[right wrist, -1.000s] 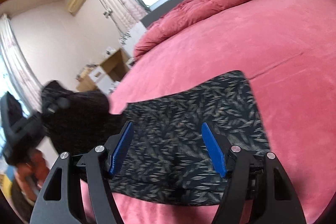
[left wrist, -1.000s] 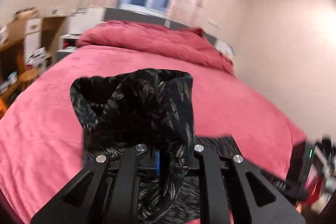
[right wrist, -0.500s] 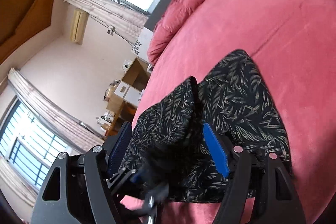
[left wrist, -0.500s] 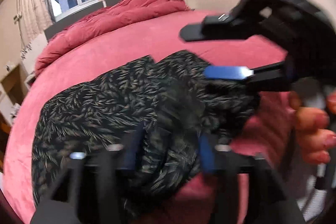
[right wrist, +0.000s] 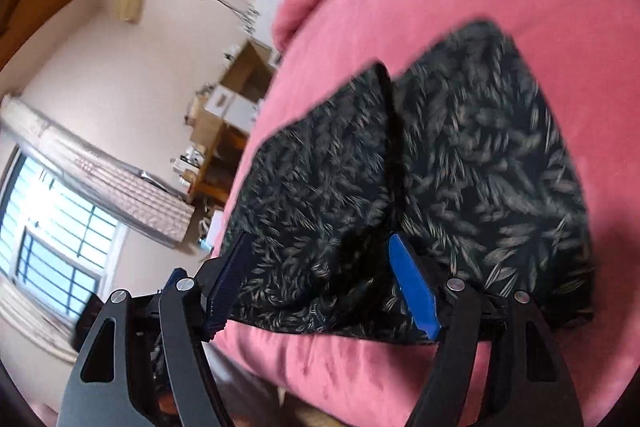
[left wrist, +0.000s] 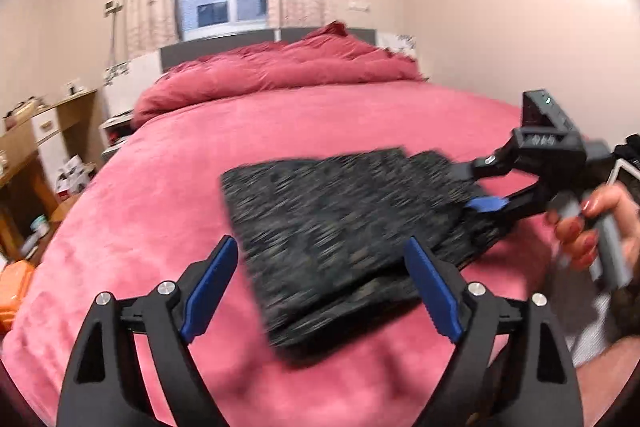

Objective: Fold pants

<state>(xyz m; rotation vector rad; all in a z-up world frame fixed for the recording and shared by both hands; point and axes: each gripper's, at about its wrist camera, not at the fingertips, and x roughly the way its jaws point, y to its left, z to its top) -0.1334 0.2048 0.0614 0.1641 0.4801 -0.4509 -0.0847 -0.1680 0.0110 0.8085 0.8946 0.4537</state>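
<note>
Lying folded on the plush pink bed (left wrist: 168, 187), leaf-print pants (left wrist: 344, 227); left gripper (left wrist: 320, 291) just opened, empty; right gripper (right wrist: 320, 287) open, straddling the cloth's edge

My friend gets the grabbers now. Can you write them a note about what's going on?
Left hand-held gripper: jaws just opened wide, nothing held, hovering by the near edge of the pants.
Right hand-held gripper: open, jaws either side of a raised fold at the pants' near edge, not pinching.
Pants: lying folded on the pink bedspread, one flap overlapping.
Done: a fold laid down.
Left: probably smooth and fold again.
</note>
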